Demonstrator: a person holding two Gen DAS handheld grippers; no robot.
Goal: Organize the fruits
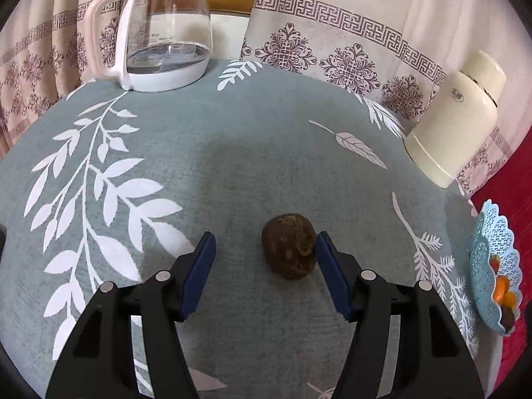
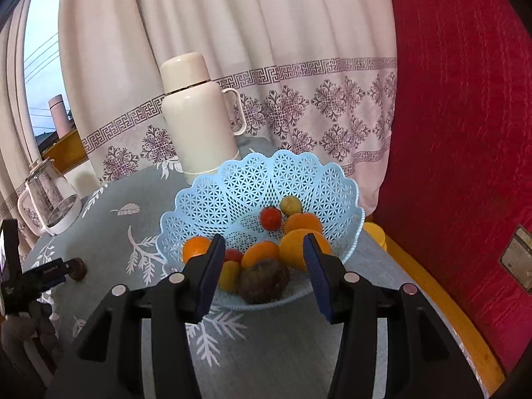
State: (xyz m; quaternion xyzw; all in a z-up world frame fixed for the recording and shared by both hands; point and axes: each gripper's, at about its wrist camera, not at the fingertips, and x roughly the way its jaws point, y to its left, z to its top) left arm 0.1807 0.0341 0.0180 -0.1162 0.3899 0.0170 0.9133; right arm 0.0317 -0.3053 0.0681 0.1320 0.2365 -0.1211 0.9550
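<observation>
Behind the table hang patterned curtains, and a teal cloth (image 1: pixel 232 139) with white leaves covers the top, with a glass kettle (image 1: pixel 166 30) at 11 o'clock and a cream flask (image 1: pixel 455 119) at 2 o'clock in my left view. My left gripper (image 1: pixel 264 259) stands part open around a brown fruit (image 1: pixel 288 245) lying on the cloth; its pads are not pressing yet, and the fruit sits nearer the pad at 3 o'clock. To grip well, I judge I should shift slightly right to centre it, lower until the pads bracket its widest part, then close gently so it does not roll. My right gripper (image 2: pixel 262 266) is also part open and holds nothing, hovering before the blue basket (image 2: pixel 212 196). That basket holds several oranges (image 2: pixel 301 222), 2 small red fruits (image 2: pixel 270 218), a green one (image 2: pixel 290 204), a yellow one (image 2: pixel 229 274) and 1 brown fruit at its near rim, about 6 o'clock.
</observation>
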